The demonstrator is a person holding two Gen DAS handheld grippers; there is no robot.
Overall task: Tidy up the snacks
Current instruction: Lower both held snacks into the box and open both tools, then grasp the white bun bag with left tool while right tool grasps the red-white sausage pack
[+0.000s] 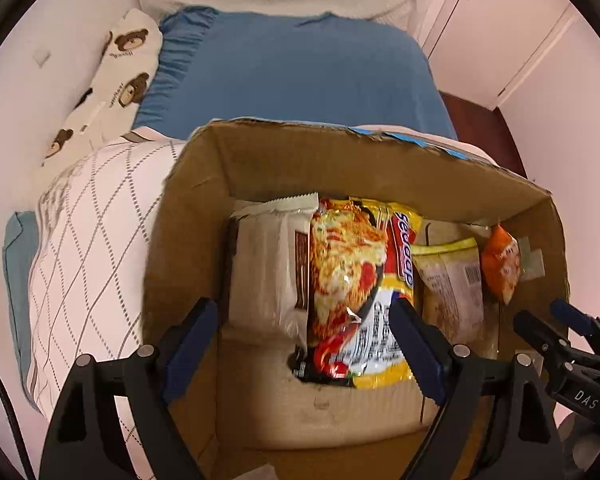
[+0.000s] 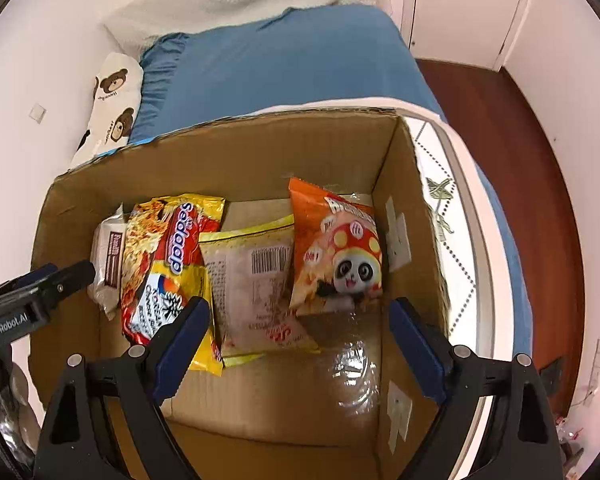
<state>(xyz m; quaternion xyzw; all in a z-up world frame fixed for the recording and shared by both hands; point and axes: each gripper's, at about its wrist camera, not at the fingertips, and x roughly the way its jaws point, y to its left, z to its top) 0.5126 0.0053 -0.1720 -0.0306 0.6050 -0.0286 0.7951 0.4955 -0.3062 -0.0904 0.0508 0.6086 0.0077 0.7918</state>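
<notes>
A cardboard box (image 1: 260, 160) (image 2: 220, 152) sits on a bed and holds snack packs standing side by side. From left: a white pack (image 1: 264, 272) (image 2: 106, 260), a yellow and red Sedaap noodle pack (image 1: 352, 288) (image 2: 168, 256), a pale pack with a yellow edge (image 1: 452, 280) (image 2: 252, 280), and an orange panda pack (image 1: 500, 264) (image 2: 336, 248). My left gripper (image 1: 304, 344) is open and empty above the box's left part, with the noodle pack between its fingers. My right gripper (image 2: 300, 344) is open and empty above the right part.
The box rests on a white patterned quilt (image 1: 88, 240) (image 2: 452, 220) over a blue sheet (image 1: 292, 68) (image 2: 284, 64). A bear-print pillow (image 1: 112, 80) (image 2: 112, 96) lies at the left by the wall. Dark wood floor (image 2: 512, 160) and doors (image 1: 500, 20) are at the right.
</notes>
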